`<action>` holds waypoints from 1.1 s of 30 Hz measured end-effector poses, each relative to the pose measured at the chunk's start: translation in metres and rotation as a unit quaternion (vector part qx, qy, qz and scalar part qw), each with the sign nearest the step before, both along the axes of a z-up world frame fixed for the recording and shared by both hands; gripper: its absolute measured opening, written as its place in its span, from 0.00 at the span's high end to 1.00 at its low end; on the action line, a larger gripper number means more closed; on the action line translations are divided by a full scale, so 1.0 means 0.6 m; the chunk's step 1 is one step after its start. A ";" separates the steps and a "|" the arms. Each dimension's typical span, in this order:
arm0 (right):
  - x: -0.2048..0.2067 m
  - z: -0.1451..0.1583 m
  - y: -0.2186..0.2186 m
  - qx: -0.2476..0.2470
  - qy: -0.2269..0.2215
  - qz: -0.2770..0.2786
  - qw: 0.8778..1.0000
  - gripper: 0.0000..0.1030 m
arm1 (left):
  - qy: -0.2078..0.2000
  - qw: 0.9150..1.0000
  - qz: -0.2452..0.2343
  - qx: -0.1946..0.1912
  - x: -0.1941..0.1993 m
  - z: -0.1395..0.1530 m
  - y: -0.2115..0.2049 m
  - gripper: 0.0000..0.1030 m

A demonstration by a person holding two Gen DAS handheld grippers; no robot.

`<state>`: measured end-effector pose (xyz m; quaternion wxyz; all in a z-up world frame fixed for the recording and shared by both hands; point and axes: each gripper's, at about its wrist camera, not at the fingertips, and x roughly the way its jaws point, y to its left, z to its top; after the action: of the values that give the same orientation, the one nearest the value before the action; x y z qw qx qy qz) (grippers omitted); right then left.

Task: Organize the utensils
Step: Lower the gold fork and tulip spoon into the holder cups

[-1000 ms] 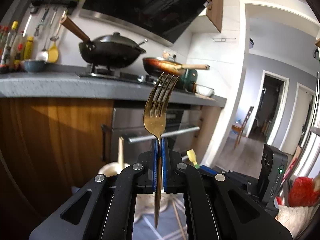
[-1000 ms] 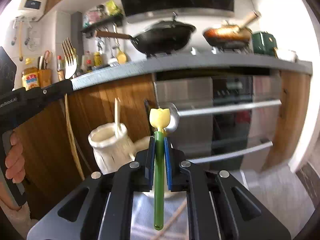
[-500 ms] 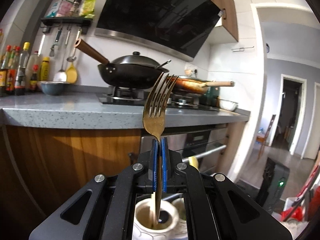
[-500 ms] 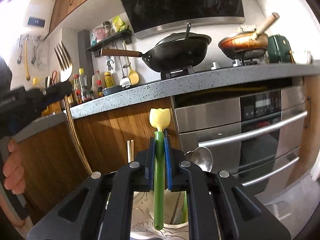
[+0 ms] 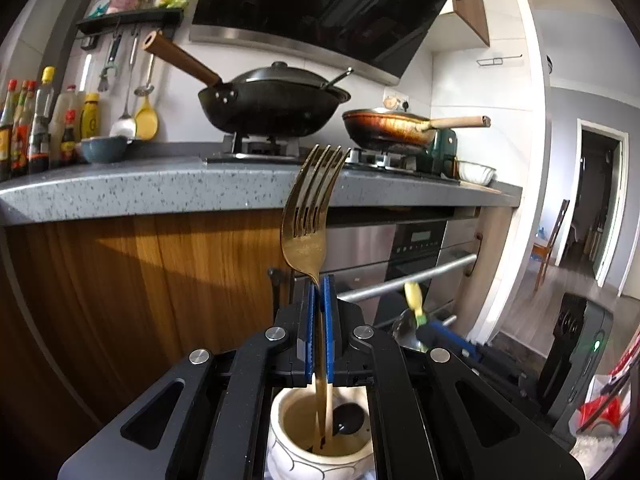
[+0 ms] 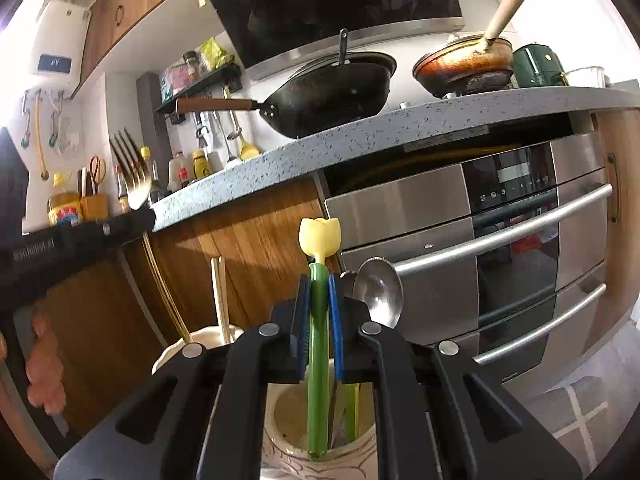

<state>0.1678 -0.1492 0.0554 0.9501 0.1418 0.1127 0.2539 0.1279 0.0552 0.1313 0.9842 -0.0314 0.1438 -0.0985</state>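
Observation:
My left gripper [image 5: 319,292] is shut on a gold fork [image 5: 308,216], tines up, its handle end inside a cream ceramic holder [image 5: 288,452] right below. My right gripper [image 6: 319,292] is shut on a green utensil with a yellow tulip-shaped top [image 6: 319,240]; its lower end is inside a second cream holder [image 6: 280,440]. A metal spoon [image 6: 378,292] and another green handle stand in that holder. The left gripper with the fork [image 6: 134,176] shows at the left of the right wrist view, above the other holder [image 6: 200,340], which has wooden chopsticks [image 6: 220,292] in it.
A grey counter [image 5: 160,188] with wooden cabinet fronts stands behind, carrying a black wok [image 5: 272,104] and a frying pan [image 5: 392,130]. A steel oven with bar handles [image 6: 500,236] is to the right. Sauce bottles [image 5: 36,120] line the counter's left.
Both grippers have come down a little over the holders. The fork handle and the green utensil reach deeper into their holders than before.

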 end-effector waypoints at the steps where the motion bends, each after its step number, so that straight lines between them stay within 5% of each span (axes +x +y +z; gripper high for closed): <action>1: 0.002 0.003 0.002 0.000 -0.004 -0.002 1.000 0.91 | 0.001 1.000 0.002 0.001 0.001 -0.001 0.000 0.95; 16: -0.021 -0.006 0.047 -0.089 -0.016 0.030 0.995 0.91 | 0.026 1.000 -0.010 0.016 0.004 -0.022 -0.001 0.95; 23: -0.040 -0.015 0.022 -0.085 0.038 0.054 0.994 0.91 | 0.048 0.999 -0.021 0.001 0.001 -0.029 0.007 0.95; 33: -0.055 -0.036 0.034 -0.119 0.055 0.057 0.990 0.91 | 0.087 0.996 -0.012 -0.026 -0.019 -0.059 0.001 0.95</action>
<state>0.1346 -0.1287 0.0337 0.9366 0.0345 0.2017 0.2845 0.1166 0.0558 0.0958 0.9656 -0.0633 0.2268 -0.1105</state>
